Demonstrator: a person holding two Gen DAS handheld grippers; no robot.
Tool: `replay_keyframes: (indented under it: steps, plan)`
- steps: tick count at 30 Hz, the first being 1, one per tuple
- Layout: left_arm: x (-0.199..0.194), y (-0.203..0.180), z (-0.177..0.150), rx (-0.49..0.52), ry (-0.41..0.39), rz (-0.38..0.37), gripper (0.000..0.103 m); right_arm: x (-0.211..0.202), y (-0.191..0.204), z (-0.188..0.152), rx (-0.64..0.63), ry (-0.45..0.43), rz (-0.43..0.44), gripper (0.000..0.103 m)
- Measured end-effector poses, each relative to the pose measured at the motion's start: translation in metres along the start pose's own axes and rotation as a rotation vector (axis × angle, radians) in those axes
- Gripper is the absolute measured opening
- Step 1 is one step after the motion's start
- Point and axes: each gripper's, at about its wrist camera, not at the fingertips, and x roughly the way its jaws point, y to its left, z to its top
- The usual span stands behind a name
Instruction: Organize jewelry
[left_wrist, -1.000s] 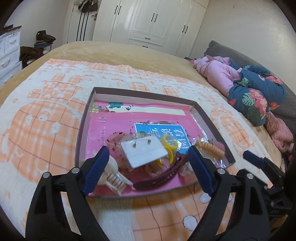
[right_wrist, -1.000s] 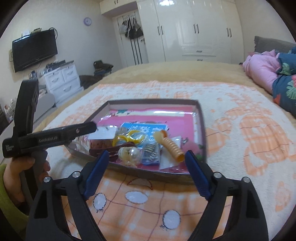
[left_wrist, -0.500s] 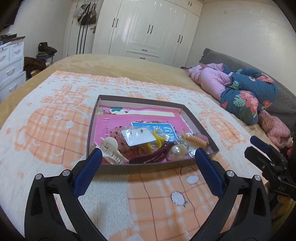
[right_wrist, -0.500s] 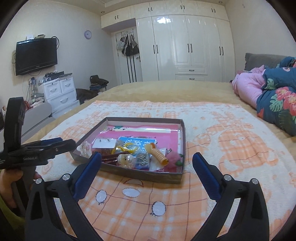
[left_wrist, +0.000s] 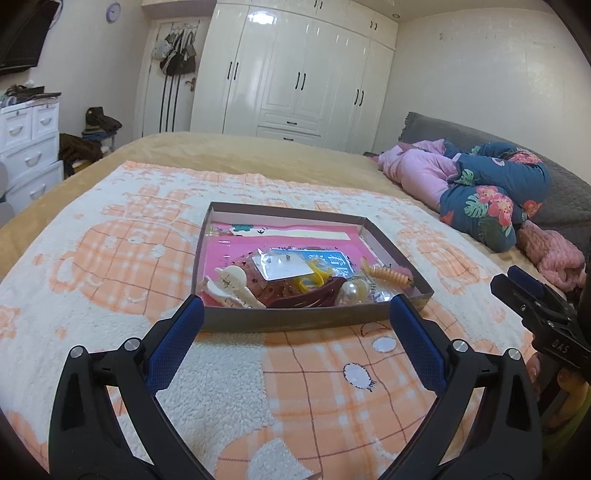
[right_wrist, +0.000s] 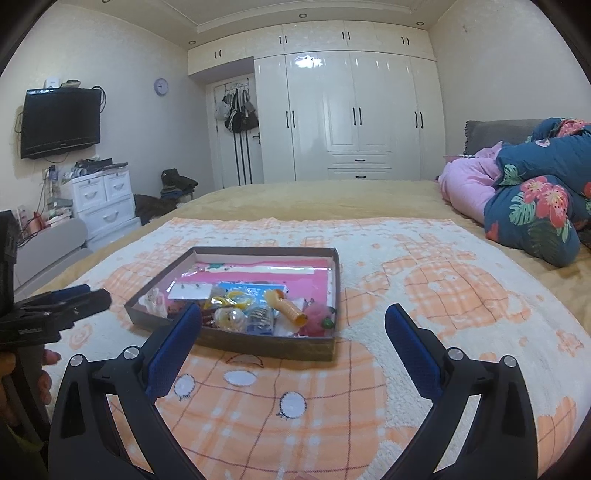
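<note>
A shallow brown tray (left_wrist: 295, 320) rests on the orange-and-white blanket (left_wrist: 110, 258), its near end crowded with a white claw clip (left_wrist: 231, 284), an earring card (left_wrist: 282, 266), a yellow ring (left_wrist: 317, 271), a dark red clip (left_wrist: 306, 295) and what may be a clear bead (left_wrist: 352, 292). My left gripper (left_wrist: 295, 332) hangs before the tray's near wall, fingers spread wide and empty. My right gripper (right_wrist: 293, 330), equally wide and empty, hangs just short of it.

Small clear-wrapped trinkets (right_wrist: 258, 315) in the shallow brown cardboard tray (left_wrist: 384, 236) blur together, unreadable; its near wall hides the dark red hair claw's (left_wrist: 306, 295) lower edge.
</note>
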Motion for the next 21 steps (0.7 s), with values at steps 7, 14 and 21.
replay_keyframes:
  steps: [7, 14, 21]
  plan:
    - [-0.007, -0.009, -0.010, 0.019, -0.044, 0.023, 0.092, -0.005, 0.003, -0.006, -0.026, -0.045, -0.022, 0.097]
    - [-0.009, -0.016, -0.013, 0.042, -0.069, 0.045, 0.092, -0.015, 0.008, -0.008, -0.058, -0.130, -0.049, 0.097]
    - [-0.014, -0.017, -0.017, 0.058, -0.111, 0.034, 0.092, -0.017, 0.008, -0.016, -0.060, -0.169, -0.050, 0.097]
